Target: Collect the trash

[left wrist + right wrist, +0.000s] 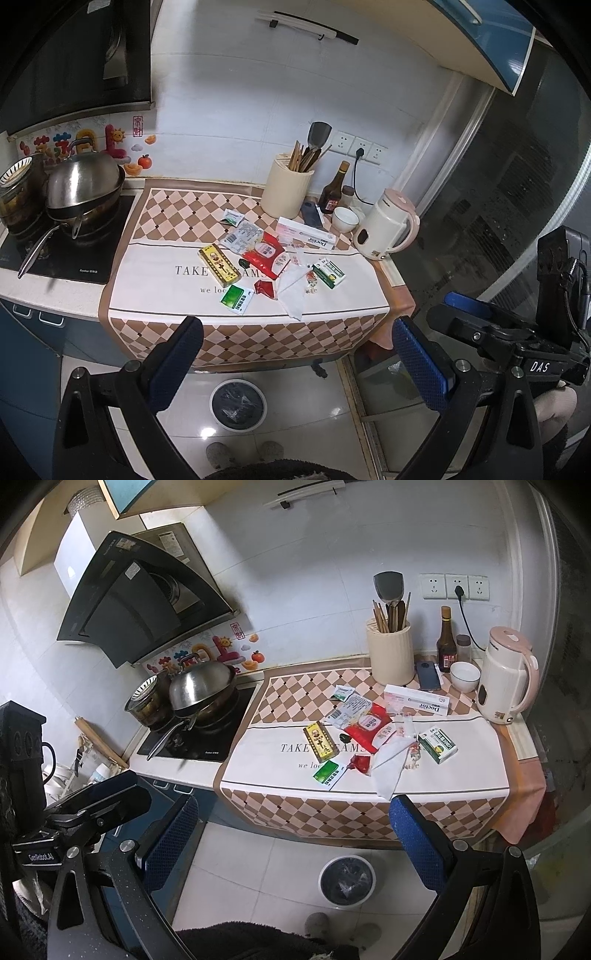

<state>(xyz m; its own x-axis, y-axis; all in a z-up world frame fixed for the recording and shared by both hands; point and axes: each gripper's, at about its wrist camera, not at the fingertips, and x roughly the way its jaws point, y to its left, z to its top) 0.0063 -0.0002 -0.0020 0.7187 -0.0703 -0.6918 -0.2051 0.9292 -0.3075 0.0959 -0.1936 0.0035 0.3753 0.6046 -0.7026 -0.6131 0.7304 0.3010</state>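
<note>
Nothing looks collected yet: both the left tool [295, 354] and right tool [295, 830] hang wide open and empty, the wrappers [264, 254] litter the worktop [155, 291] at twelve o'clock, and the bin [238, 404] waits below.

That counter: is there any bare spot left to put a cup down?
Yes: the cloth's left part, between the stove and the yellow box, is bare. So is the front checkered strip. The middle, up to the kettle, is crowded with wrappers.
</note>
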